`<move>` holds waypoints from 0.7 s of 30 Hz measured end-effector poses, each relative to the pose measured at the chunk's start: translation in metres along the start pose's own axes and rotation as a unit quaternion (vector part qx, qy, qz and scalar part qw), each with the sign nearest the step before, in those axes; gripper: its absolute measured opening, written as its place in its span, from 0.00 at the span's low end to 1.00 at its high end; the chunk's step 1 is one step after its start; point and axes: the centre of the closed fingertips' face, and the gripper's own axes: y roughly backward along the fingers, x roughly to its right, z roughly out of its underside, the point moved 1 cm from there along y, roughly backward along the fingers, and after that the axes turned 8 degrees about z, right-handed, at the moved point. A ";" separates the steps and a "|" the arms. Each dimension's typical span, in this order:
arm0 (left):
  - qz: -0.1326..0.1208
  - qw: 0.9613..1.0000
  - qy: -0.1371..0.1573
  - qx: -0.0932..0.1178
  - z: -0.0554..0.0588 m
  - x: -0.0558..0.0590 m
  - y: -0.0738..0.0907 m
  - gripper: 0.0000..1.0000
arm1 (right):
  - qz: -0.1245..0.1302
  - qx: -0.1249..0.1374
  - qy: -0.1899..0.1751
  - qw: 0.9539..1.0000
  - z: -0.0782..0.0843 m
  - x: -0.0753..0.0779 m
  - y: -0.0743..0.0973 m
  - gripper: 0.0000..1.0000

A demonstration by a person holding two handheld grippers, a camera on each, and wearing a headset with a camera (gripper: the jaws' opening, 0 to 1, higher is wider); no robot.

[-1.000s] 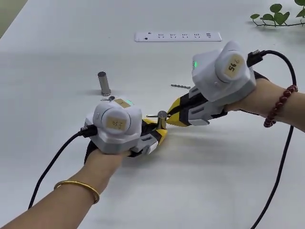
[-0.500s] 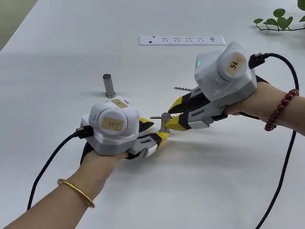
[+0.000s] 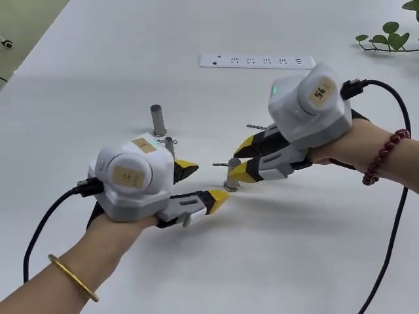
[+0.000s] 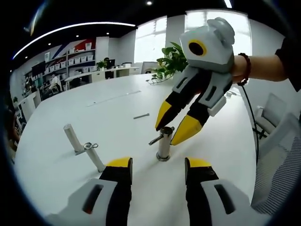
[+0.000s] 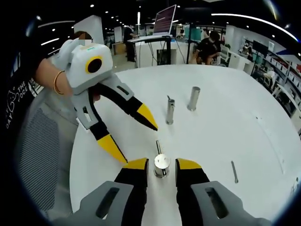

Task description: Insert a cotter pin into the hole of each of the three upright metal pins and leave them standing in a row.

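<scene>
Three metal pins stand on the table [image 3: 294, 248]: a bare pin [image 3: 158, 120] upper left, a fitted pin [image 3: 170, 145] beside it, and the centre pin [image 3: 232, 176], whose cotter pin [image 3: 220, 164] juts leftward, seemingly half seated. A sideways nudge could topple it or drag the cotter out. The left gripper [image 3: 204, 182] lies low, spread and empty, aimed right. The right gripper [image 3: 241, 160] slants down-left, jaws slightly parted astride the pin's head.

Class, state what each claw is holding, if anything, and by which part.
Nothing is held. The left claw is open and empty; the right claw straddles the metal pin at its top, with gaps either side.
</scene>
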 end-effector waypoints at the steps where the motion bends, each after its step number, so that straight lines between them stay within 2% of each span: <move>1: -0.001 1.000 0.000 0.001 -0.001 0.000 0.002 0.44 | 0.000 0.000 0.001 1.000 0.000 0.000 0.000 0.18; 4: 0.004 1.000 0.011 0.007 -0.004 0.003 0.008 0.48 | 0.000 -0.002 0.000 1.000 0.002 0.003 -0.002 0.17; 11: -0.008 0.999 0.031 0.029 -0.012 0.004 0.017 0.58 | -0.004 -0.005 -0.001 1.000 0.001 0.001 -0.004 0.15; 18: -0.013 0.999 0.030 0.033 -0.012 0.008 0.025 0.64 | -0.007 -0.010 0.005 1.000 0.003 0.001 -0.007 0.12; 21: -0.014 0.998 0.031 0.043 -0.015 0.009 0.030 0.67 | -0.005 -0.008 0.003 1.000 0.001 0.001 -0.008 0.11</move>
